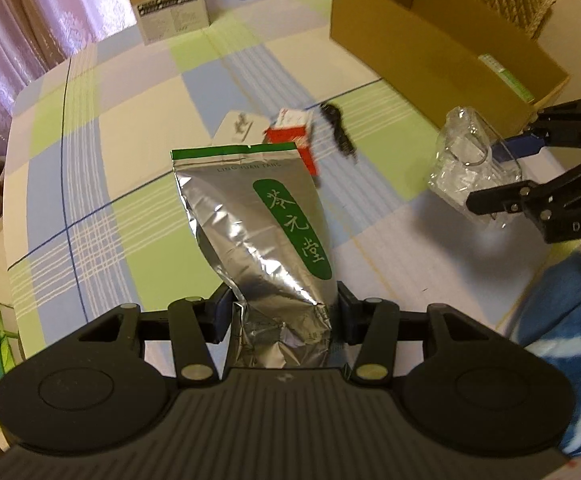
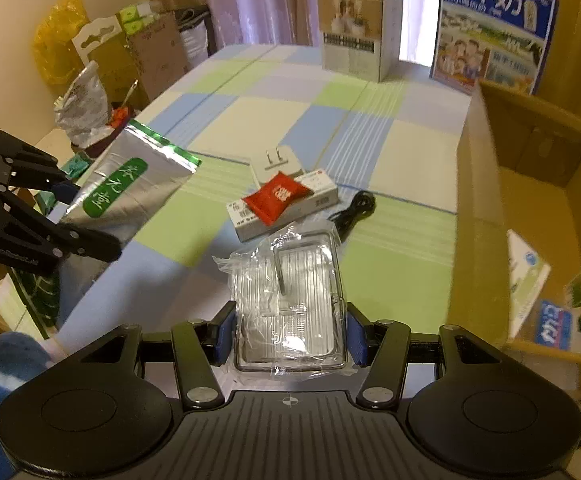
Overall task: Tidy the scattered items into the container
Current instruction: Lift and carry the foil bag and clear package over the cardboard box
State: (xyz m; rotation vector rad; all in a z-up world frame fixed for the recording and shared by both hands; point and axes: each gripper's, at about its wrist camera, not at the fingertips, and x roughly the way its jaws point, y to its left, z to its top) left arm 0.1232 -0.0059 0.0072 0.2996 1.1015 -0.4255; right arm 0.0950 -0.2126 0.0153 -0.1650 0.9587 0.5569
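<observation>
Foil pouch [image 1: 258, 216] pinched in left gripper [image 1: 282, 312] — clear case [image 2: 290, 300] in right gripper [image 2: 290, 332].

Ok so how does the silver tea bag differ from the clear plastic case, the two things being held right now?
The silver tea bag is opaque crinkled foil with a green label; the clear plastic case is see-through, ribbed and wrapped in film. The bag is soft and pinched at its base; the case looks rigid. The left gripper holds the bag, the right gripper the case. Both are lifted off the table.
</observation>
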